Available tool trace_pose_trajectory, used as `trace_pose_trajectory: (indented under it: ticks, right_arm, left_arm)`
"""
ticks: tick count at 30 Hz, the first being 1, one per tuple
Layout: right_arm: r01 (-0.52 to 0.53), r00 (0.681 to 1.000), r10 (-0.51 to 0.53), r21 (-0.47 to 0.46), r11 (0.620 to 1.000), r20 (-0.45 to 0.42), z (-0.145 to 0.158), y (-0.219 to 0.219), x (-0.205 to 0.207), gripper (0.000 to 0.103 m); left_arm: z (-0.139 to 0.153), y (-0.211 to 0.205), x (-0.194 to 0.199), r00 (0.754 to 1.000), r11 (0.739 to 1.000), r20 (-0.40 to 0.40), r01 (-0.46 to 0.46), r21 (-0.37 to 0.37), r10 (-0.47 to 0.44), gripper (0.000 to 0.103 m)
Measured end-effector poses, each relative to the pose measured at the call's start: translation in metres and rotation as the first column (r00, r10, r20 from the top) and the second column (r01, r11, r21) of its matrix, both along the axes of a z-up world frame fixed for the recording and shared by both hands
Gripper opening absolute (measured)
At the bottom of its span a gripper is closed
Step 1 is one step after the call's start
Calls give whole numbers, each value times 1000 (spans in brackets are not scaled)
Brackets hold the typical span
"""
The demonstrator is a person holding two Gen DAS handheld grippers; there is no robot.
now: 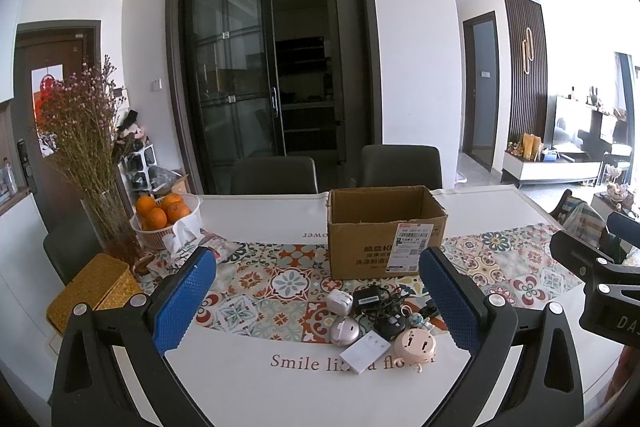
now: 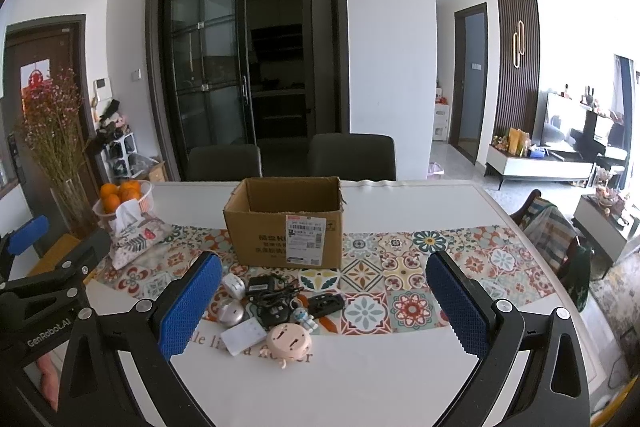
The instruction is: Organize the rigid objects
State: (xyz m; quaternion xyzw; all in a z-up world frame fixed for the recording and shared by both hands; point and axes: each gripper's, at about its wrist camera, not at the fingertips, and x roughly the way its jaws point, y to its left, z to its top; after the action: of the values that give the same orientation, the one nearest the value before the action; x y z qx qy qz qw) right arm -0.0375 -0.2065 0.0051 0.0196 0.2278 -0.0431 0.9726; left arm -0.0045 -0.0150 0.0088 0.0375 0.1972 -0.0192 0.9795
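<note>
A heap of small items lies on the table in front of an open cardboard box (image 1: 384, 231) (image 2: 286, 223). In the heap are a white cube charger (image 1: 339, 301) (image 2: 234, 285), a black adapter with tangled cable (image 1: 372, 301) (image 2: 264, 287), a grey round case (image 1: 345, 331) (image 2: 230, 313), a white flat plate (image 1: 365, 346) (image 2: 244, 335), a pink round gadget (image 1: 414, 345) (image 2: 289, 341) and a small robot figure (image 1: 421, 321) (image 2: 306, 319). My left gripper (image 1: 320, 301) and right gripper (image 2: 324, 303) hover open above the table's near side, holding nothing.
A patterned runner (image 2: 420, 267) crosses the white table (image 2: 380, 387). At the left stand a basket of oranges (image 1: 164, 217), a vase of dried flowers (image 1: 104, 211), a tissue pouch (image 2: 132, 239) and a woven yellow box (image 1: 94, 291). Two dark chairs (image 1: 276, 175) stand behind the table.
</note>
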Motion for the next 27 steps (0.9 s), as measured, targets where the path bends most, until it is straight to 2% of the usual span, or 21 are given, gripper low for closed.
trace_pose_trajectory:
  ticks: [9,14,19,23,27]
  right_arm:
    - [-9,1000,9,-1,1000,-17,-8,-3,9,103]
    - [-28,998,28,7,1000,-48,-17,-3,19,103]
    - [-97,983,100,26,995,-154,-42,1,41,103]
    - [-135,953,145,53,989,-264,-74,1,62,102]
    - [-172,925,183,64,983,-333,-98,1,77,102]
  left_arm:
    - [-3,0,4,1000,1000,-12,-3,0,3,103]
    - [-15,0,13,998,1000,-59,-9,3,9,103]
    - [-37,-1,26,987,1000,-158,-12,3,12,103]
    - [-64,-1,38,963,999,-267,-34,18,38,103]
    - [-86,-2,42,943,997,-325,-63,42,73,103]
